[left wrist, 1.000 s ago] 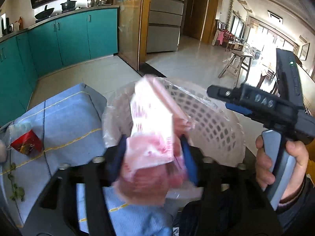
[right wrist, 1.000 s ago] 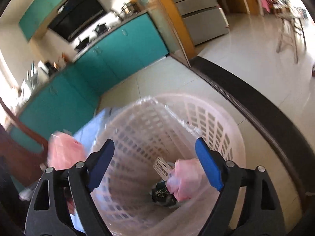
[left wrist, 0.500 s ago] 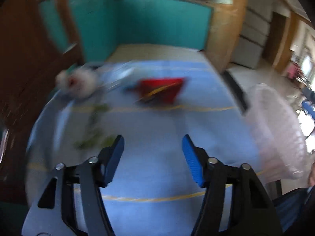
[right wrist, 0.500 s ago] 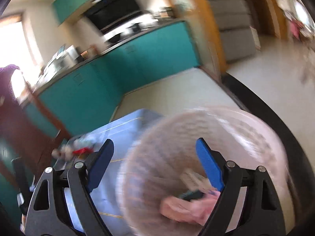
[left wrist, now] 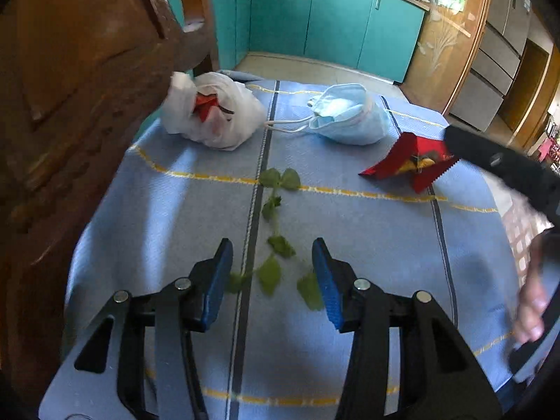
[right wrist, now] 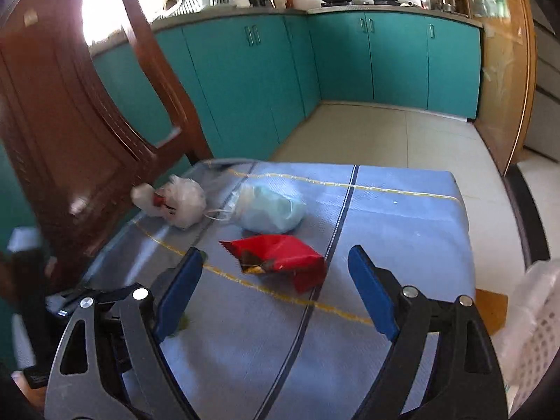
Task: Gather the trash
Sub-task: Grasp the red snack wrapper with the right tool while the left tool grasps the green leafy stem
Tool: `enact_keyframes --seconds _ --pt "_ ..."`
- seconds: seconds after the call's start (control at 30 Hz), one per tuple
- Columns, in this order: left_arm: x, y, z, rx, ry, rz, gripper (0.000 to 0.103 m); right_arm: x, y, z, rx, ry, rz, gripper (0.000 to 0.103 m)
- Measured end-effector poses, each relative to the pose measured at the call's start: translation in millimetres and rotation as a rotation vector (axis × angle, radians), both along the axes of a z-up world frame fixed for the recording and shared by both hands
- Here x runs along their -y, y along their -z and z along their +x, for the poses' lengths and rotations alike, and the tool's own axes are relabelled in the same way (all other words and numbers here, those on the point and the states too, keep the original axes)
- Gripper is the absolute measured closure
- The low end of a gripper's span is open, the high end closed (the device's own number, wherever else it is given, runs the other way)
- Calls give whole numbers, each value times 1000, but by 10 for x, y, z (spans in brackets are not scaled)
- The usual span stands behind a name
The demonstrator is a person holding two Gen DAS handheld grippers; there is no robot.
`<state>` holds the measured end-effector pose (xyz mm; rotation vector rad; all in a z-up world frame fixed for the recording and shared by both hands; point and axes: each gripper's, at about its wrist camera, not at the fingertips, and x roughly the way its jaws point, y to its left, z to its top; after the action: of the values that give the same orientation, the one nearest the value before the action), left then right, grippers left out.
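On the blue tablecloth [left wrist: 367, 231] lie a leafy green sprig [left wrist: 276, 245], a red snack wrapper [left wrist: 409, 164], a light blue face mask [left wrist: 350, 115] and a crumpled white plastic bag [left wrist: 213, 115]. My left gripper [left wrist: 273, 273] is open and empty, low over the sprig's lower leaves. My right gripper [right wrist: 276, 287] is open and empty, just in front of the red wrapper [right wrist: 280, 259]; the mask [right wrist: 269, 210] and the bag [right wrist: 175, 203] lie beyond it. The white mesh basket [right wrist: 535, 322] shows at the right edge.
A dark wooden chair back [left wrist: 87, 87] stands close at the table's left side, also in the right wrist view [right wrist: 87, 129]. Teal cabinets [right wrist: 350, 63] line the far wall across a tiled floor [right wrist: 385, 133]. The basket [left wrist: 521, 231] stands off the table's right edge.
The left gripper let go of the pink wrapper over the basket and swung left onto the table, down over the sprig. The right gripper swung from above the basket to face the red wrapper.
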<state>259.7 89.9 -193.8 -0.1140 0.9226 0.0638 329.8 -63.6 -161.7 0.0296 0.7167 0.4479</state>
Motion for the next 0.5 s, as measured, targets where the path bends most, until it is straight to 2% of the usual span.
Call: enact_keyframes --seconds 0.03,0.07,0.13,0.17,0.2,0.27,0.33,0.37,0.43,0.5 --pt "5 27 51 -6 8 -17 60 -6 22 12 0 3 -8 20" --pt "27 50 78 -12 12 -24 66 -20 29 32 1 5 -12 20" --pt "41 85 146 -7 11 -10 74 -75 39 66 9 -2 -6 19" --pt "63 88 168 -5 18 -1 82 -101 40 82 15 -1 -8 19" --pt "72 89 184 -5 24 -5 93 -130 35 93 23 1 -14 18" --pt "80 90 192 -3 29 -16 99 -153 31 108 30 -8 -16 18" --pt "98 94 168 3 45 -4 100 -183 60 140 13 -37 -14 19" --pt "103 98 152 7 54 -5 100 -193 85 152 -2 -47 -11 23" --pt "116 89 111 19 71 -18 100 -224 146 164 -36 -65 -14 46" --pt "128 70 74 29 73 -28 100 -250 178 143 -42 -81 -33 52"
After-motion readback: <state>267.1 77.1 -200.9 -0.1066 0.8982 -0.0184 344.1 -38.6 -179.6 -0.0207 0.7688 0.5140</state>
